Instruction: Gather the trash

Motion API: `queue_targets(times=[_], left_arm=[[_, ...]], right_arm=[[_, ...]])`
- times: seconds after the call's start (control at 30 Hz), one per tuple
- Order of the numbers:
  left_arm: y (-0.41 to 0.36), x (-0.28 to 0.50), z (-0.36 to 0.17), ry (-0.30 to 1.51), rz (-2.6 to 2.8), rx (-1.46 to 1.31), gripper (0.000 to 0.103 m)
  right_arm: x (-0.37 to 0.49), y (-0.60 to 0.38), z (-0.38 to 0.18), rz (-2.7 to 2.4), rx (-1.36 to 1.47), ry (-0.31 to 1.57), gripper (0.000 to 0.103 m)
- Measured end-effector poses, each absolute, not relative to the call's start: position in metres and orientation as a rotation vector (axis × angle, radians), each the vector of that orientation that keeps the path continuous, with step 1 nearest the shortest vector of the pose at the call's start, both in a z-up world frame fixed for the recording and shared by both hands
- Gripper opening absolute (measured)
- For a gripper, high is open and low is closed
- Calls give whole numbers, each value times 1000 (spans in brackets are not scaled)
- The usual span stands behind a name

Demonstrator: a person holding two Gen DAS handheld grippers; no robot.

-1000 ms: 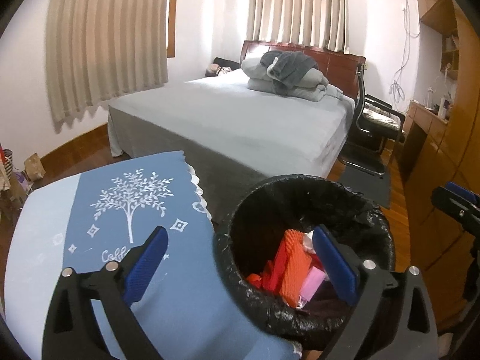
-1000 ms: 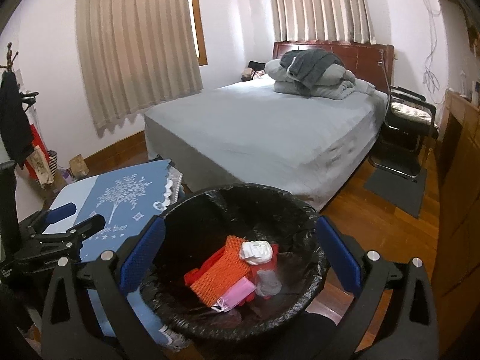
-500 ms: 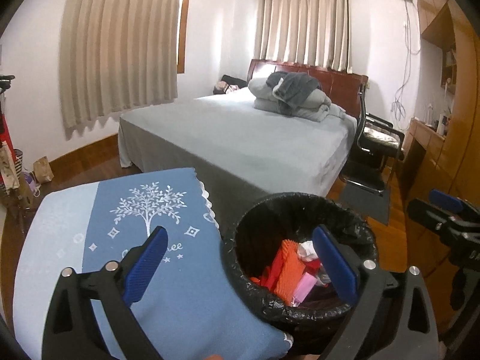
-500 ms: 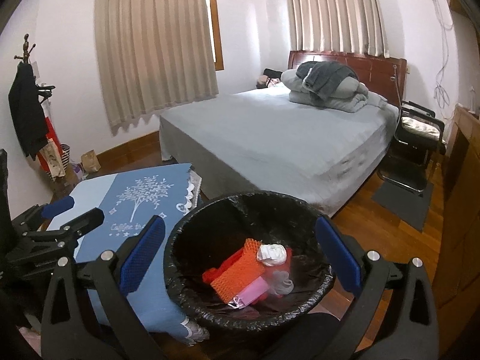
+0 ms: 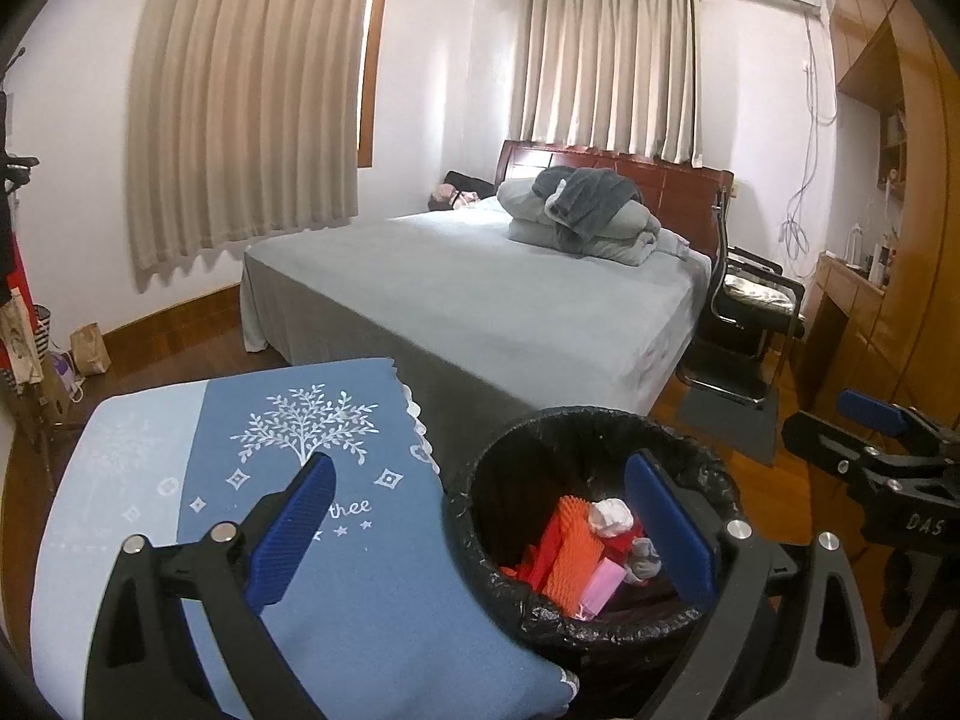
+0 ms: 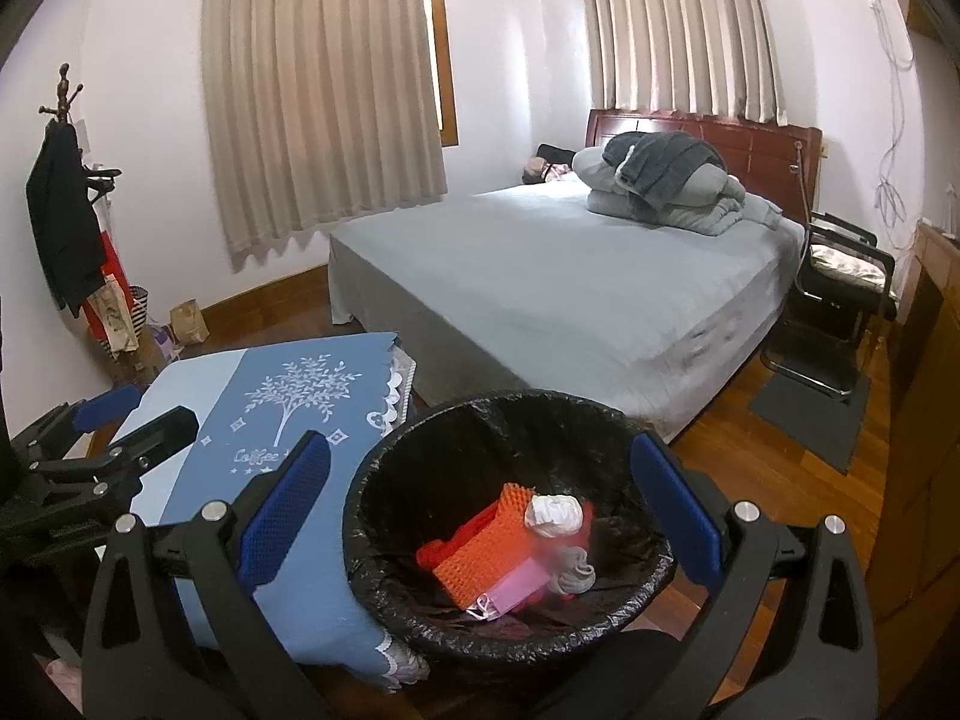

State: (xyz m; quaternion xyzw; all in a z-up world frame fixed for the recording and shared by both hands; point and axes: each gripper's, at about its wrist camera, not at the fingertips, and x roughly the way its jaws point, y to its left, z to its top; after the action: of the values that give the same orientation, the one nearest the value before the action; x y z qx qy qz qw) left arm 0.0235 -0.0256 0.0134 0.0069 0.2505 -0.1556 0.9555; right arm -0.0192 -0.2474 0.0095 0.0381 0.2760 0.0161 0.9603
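Note:
A round bin lined with a black bag [image 5: 540,438] [image 6: 432,432] stands on the floor beside a small table. Inside lie an orange mesh piece [image 5: 579,552] [image 6: 486,552], a crumpled white wad [image 5: 609,519] [image 6: 555,515], a pink wrapper [image 6: 513,591] and red scraps. My left gripper [image 5: 480,531] hovers open over the table edge and the bin's left rim, holding nothing. My right gripper [image 6: 480,516] is open above the bin, empty too. Each gripper shows in the other's view: the right one [image 5: 870,438] at the right edge, the left one [image 6: 108,426] at the left.
The table carries a blue cloth with a white tree print [image 5: 312,438] [image 6: 294,396]. A grey bed [image 6: 570,282] with folded bedding fills the middle of the room. A black chair [image 6: 840,294], wooden cabinets [image 5: 900,276], a coat rack [image 6: 66,180] and floor bags [image 6: 186,321] line the walls.
Both grippers have pulled up and back from the bin, so it looks smaller and lower in both views. The trash inside has not moved. Both stay open.

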Motion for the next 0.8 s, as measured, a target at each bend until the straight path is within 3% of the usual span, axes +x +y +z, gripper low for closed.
queue_targets(times=[0.8], left_arm=[[-25,23,15,509,-313,18,95]], right_arm=[[-18,-244,11,35,74,561,98]])
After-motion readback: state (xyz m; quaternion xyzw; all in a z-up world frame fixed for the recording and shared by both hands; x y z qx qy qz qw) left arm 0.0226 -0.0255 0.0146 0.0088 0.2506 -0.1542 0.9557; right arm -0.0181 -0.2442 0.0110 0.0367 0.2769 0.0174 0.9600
